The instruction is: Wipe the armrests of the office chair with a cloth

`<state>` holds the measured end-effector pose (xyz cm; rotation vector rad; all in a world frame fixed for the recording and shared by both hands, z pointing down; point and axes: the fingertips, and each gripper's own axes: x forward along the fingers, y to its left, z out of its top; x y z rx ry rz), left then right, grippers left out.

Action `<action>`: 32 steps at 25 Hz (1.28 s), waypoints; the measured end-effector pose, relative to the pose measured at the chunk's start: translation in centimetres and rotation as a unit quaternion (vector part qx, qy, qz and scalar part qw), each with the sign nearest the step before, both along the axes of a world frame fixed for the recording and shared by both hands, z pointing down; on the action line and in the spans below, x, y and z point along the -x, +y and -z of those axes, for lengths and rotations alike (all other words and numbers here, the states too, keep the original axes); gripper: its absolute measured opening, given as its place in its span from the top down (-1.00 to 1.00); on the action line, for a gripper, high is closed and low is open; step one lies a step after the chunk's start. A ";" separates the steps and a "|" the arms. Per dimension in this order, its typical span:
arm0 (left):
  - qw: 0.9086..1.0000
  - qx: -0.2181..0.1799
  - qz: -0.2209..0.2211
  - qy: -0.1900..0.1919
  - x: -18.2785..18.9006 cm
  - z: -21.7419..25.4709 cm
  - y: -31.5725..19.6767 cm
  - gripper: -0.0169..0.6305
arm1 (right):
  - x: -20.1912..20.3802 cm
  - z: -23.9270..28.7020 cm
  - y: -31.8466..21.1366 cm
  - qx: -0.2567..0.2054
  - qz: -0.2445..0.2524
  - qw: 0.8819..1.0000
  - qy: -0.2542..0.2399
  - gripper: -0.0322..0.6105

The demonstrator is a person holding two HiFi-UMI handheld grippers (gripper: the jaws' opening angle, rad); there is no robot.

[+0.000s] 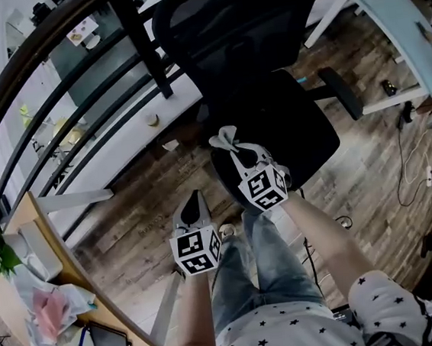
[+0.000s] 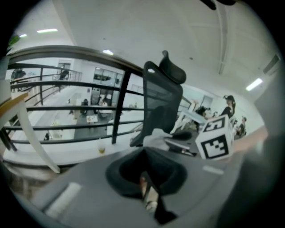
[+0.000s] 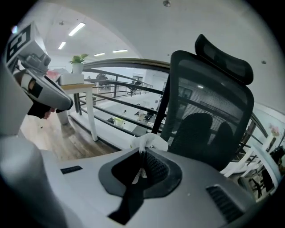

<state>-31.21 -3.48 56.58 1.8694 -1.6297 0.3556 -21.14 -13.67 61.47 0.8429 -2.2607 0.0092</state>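
Right tool: jaws pressed together on a crumpled white cloth, with a tuft of fabric bunched out past the tips. Held in the air above the front edge of the seat; cloth touching nothing but the jaws.

Left tool: jaws closed on each other, nothing between them. Carried lower than the right tool and just beside it, over the floor in front of the chair.

Black mesh-backed office chair with headrest: directly ahead of both tools, facing the person, seat bare.

Black padded armrest: on the chair's side toward the head view's right, well apart from the cloth. Opposite armrest: not clearly made out in any view.

Surroundings: black metal railing behind the chair; wood-plank floor underneath; light wooden desk near the person's left, cluttered with a green plant and small items.

Task status, as a judgement: cloth in hand and brought close to the chair, no contact with either armrest at this moment. No sign on the visible armrest of wiped or unwiped. By position, at the approach stage. Left to do, as far as visible: carrying the cloth to the first armrest, stroking along its pad, then the same on the other side.
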 end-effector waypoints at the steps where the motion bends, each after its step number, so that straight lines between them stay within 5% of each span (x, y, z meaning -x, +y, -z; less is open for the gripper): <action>1: 1.000 0.003 0.001 0.001 0.0 -0.3 0.0 0.92 | 0.3 -0.5 0.0 0.002 0.009 1.000 0.005 0.81; 19: 1.000 0.021 0.012 0.004 0.2 -2.1 0.8 0.92 | 3.8 -5.6 3.5 0.093 0.091 0.989 0.064 0.81; 32: 0.999 0.029 0.013 0.007 0.1 -2.6 2.1 0.92 | 3.2 -6.1 6.3 0.105 0.116 0.984 0.084 0.81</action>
